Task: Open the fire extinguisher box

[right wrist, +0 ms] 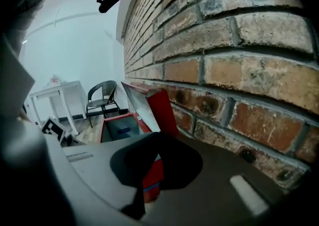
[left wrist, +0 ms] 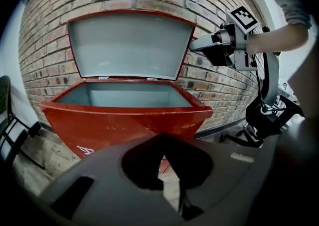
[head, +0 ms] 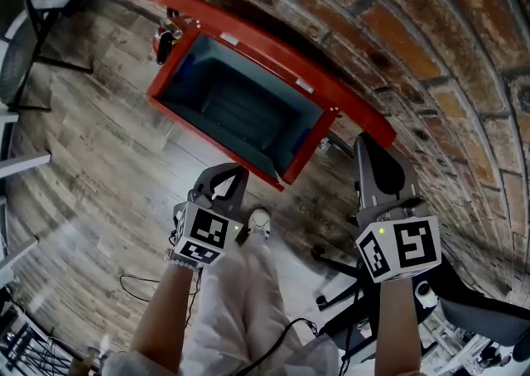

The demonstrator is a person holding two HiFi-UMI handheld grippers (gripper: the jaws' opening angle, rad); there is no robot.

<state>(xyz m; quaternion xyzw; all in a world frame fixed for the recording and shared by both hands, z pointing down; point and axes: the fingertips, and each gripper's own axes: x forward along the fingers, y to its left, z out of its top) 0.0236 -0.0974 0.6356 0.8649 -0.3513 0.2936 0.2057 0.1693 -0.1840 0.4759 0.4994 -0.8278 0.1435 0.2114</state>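
The red fire extinguisher box [head: 212, 136] stands on the wood floor against the brick wall, its lid [head: 273, 53] swung up and leaning on the bricks. The grey inside looks bare, with a small blue thing on the bottom in the right gripper view. My left gripper [head: 232, 174] is shut and holds nothing, a little in front of the box's near corner. My right gripper [head: 369, 146] is shut and empty too, raised beside the lid's right end close to the wall. The left gripper view shows the box [left wrist: 124, 125], its lid [left wrist: 129, 46] and the right gripper [left wrist: 197, 46].
A red and black object [head: 164, 39] sits at the box's far left corner. A black chair [head: 18, 51] stands left, and an office chair base [head: 348, 283] right. A cable [head: 141, 287] lies on the floor. A white table [right wrist: 55, 93] stands further off.
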